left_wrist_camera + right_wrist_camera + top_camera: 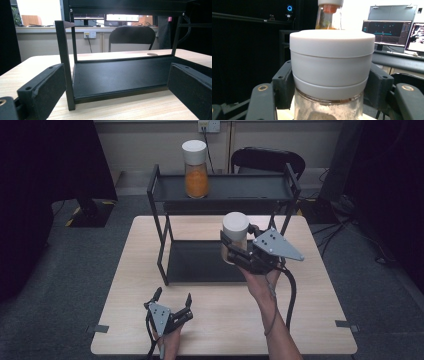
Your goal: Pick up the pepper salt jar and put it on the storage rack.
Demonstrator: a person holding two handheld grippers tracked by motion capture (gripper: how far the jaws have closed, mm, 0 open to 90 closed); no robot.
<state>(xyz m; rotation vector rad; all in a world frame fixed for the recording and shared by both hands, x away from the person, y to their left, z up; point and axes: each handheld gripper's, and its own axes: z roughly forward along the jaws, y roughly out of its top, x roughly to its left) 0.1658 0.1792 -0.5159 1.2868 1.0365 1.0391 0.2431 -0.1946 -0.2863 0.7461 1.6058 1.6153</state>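
We have the white-lidded jar (235, 237) clamped in the jaws of the right gripper (240, 251), held clear of the worktop (215, 330) in front of the black two-tier rack (222, 190). It looks bound for the top shelf, at about 11 o'clock, beside the orange-filled jar (195, 169). Next we need more height to clear the shelf rim. The left gripper (172, 302) rests at 7 o'clock, jaws apart and empty.
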